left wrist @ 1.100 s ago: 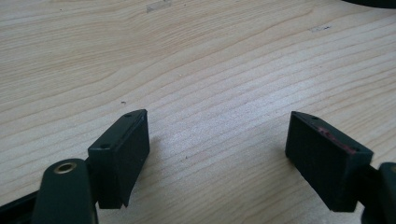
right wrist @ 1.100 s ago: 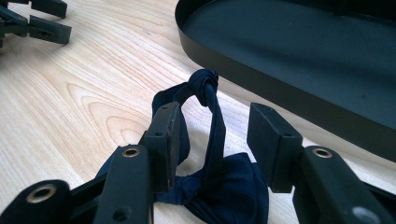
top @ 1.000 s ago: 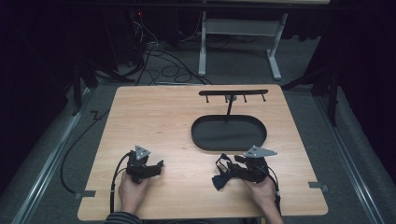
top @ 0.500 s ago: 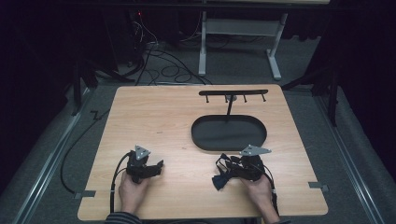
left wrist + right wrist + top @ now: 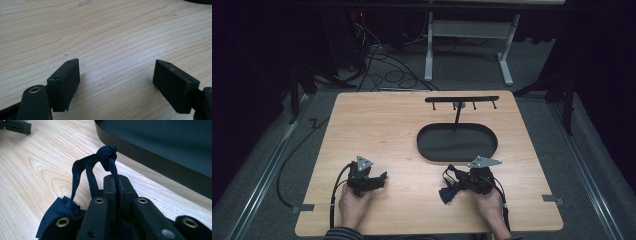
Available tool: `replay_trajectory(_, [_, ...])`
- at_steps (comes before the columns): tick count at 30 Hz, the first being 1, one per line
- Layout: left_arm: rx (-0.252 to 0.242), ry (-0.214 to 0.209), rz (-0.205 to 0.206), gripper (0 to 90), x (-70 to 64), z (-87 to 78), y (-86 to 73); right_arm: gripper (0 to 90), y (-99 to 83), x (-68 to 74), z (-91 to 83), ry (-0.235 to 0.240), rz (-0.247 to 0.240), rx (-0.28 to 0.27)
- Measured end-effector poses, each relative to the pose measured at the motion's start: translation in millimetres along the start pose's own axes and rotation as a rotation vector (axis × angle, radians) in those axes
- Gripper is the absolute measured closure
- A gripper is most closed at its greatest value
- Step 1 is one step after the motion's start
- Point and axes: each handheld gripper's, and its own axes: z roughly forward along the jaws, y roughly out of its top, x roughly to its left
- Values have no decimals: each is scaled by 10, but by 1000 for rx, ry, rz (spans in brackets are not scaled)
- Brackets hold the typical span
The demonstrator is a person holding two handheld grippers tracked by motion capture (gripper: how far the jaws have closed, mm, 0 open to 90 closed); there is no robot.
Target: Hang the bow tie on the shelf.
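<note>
A dark blue cloth bag with a knotted cord (image 5: pixel 107 155) is pinched in my right gripper (image 5: pixel 117 182), whose jaws are shut on the cord just below the knot. The bag's body (image 5: pixel 447 192) droops onto the wooden table (image 5: pixel 387 130) to the left of that gripper (image 5: pixel 462 179). My left gripper (image 5: pixel 379 179) rests low over the table at the front left, held by a hand. Its jaws stand wide apart over bare wood (image 5: pixel 116 75), with nothing between them.
A black oval tray (image 5: pixel 427 149) lies just beyond the right gripper, its wall (image 5: pixel 160 162) close in the right gripper view. A black rack with small hooks (image 5: pixel 462 100) rises behind it. Cables trail off the table's front left.
The right gripper with the bag has shifted slightly left and nearer the front edge. The left gripper has stayed in place.
</note>
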Motion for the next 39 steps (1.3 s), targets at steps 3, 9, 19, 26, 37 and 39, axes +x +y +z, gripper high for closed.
replay_trajectory(3, [0, 0, 0, 221, 0, 0, 0, 890, -8, -2, -4, 5, 3, -7])
replay_trajectory(9, [0, 0, 0, 221, 0, 0, 0, 896, -22, -14, -34, 13, 18, -22])
replay_trajectory(19, [0, 0, 0, 221, 0, 0, 0, 898, 3, 22, -72, 23, -4, -37])
replay_trajectory(26, [0, 0, 0, 221, 0, 0, 0, 898, 48, 46, -139, 26, -25, -55])
replay_trajectory(37, [0, 0, 0, 221, 0, 0, 0, 898, 111, 62, -258, 26, -38, -83])
replay_trajectory(39, [0, 0, 0, 221, 0, 0, 0, 898, 126, 62, -298, 26, -41, -93])
